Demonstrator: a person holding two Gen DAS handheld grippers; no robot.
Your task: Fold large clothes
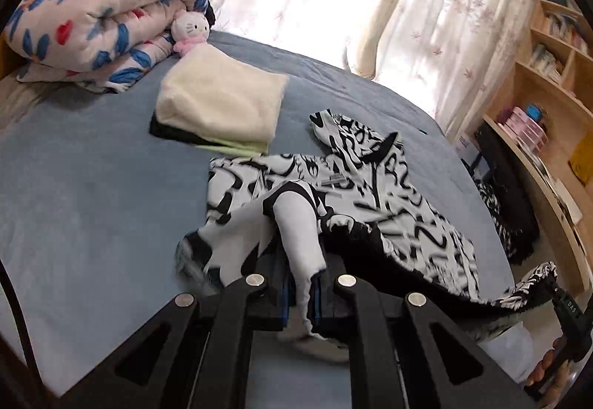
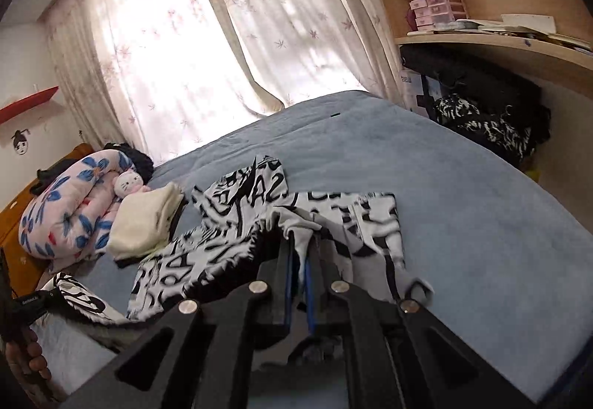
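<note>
Black left gripper [image 1: 302, 253], silver screws, blue-edged fingers [image 1: 283, 292], black right gripper [image 2: 301, 242]

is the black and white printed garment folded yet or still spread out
Not folded: the black and white printed garment lies rumpled across the blue bed, its near edge pinched in the left gripper and right gripper.

A blue bed sheet [image 1: 92, 186] spreads beneath and ahead of the tongs. Ahead to the left lies a folded cream blanket [image 1: 222, 101] on darker folded cloth, beyond it a floral quilt [image 1: 92, 20] with a white cat plush [image 1: 189, 31] against it. Flowered curtains [image 2: 185, 38] hang far ahead; wooden shelves [image 2: 481, 1] stand right.
</note>
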